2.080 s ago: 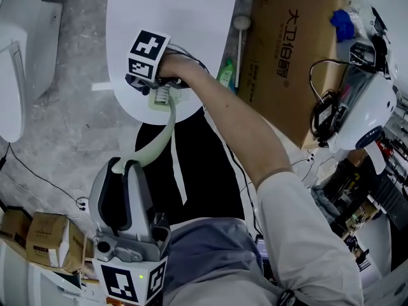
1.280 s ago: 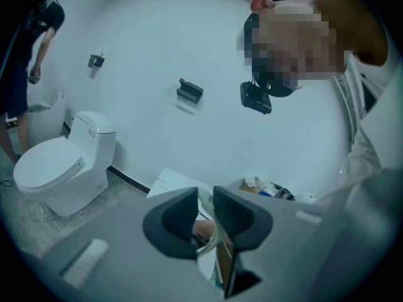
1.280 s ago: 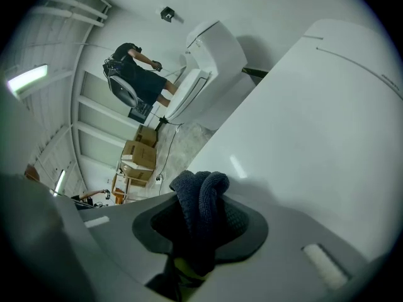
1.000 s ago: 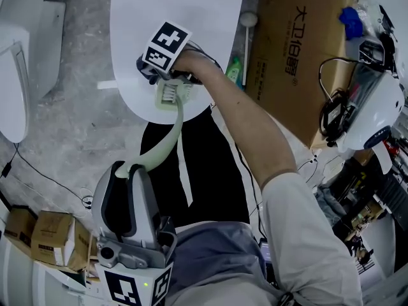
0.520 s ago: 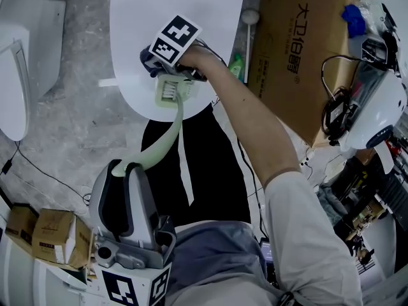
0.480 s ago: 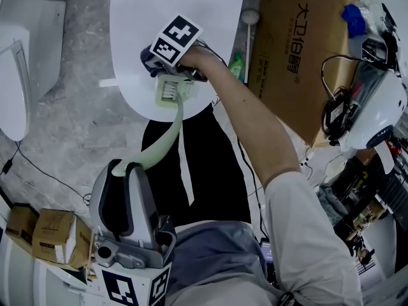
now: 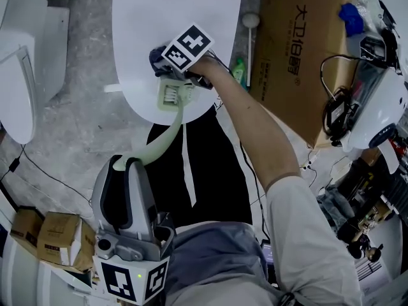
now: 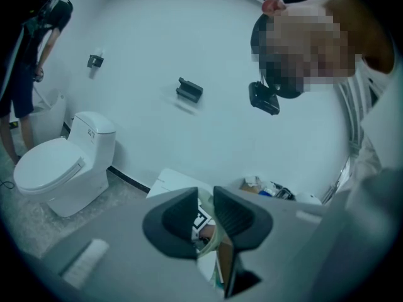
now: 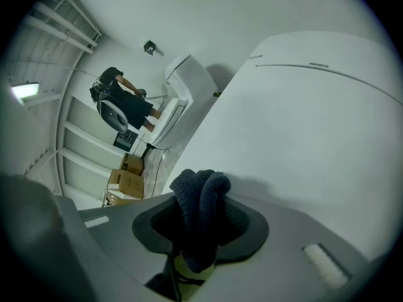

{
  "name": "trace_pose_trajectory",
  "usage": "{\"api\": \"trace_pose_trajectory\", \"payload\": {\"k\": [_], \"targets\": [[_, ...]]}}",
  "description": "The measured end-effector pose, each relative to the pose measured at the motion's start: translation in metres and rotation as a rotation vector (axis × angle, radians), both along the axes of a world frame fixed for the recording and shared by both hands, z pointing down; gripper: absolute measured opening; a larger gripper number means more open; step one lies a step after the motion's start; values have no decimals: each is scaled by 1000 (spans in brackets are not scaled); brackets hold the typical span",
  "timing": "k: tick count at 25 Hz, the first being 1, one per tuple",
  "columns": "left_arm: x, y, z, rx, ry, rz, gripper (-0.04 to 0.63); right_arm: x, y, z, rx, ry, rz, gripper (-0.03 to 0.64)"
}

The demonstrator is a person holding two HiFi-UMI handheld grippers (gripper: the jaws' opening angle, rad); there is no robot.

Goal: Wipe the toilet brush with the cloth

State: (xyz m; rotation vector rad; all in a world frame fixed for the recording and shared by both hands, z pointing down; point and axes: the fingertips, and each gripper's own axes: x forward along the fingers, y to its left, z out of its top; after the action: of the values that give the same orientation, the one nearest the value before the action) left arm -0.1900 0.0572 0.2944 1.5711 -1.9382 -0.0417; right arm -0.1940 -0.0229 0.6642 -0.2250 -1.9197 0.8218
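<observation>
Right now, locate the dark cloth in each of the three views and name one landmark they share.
Head view: cloth upper centre, in the right gripper, at the head of the toilet brush.
Right gripper view: lower centre, clamped between the jaws.
Left gripper view: cannot be made out.
Shared landmark: the white toilet lid.

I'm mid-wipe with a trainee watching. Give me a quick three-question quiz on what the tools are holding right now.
1. True or false: the right tool is empty.
2. The left tool is clamped on the toilet brush at its: A) handle B) bristle head C) nowhere.
3. Fill in: in the head view, the brush head shows against the white toilet ____.
Key: 1 false, it grips the cloth. 2 A. 3 lid.
</observation>
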Motion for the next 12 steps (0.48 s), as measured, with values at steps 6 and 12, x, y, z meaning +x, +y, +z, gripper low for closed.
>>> {"api": "trace_pose_trajectory", "payload": {"k": [6, 12], "targets": [[0, -2, 0, -4, -9, 7, 0, 13, -9, 0, 17, -22, 78, 115], [1, -1, -1, -7, -12, 10, 0, 28, -16, 1, 55, -24, 118, 115]]}}
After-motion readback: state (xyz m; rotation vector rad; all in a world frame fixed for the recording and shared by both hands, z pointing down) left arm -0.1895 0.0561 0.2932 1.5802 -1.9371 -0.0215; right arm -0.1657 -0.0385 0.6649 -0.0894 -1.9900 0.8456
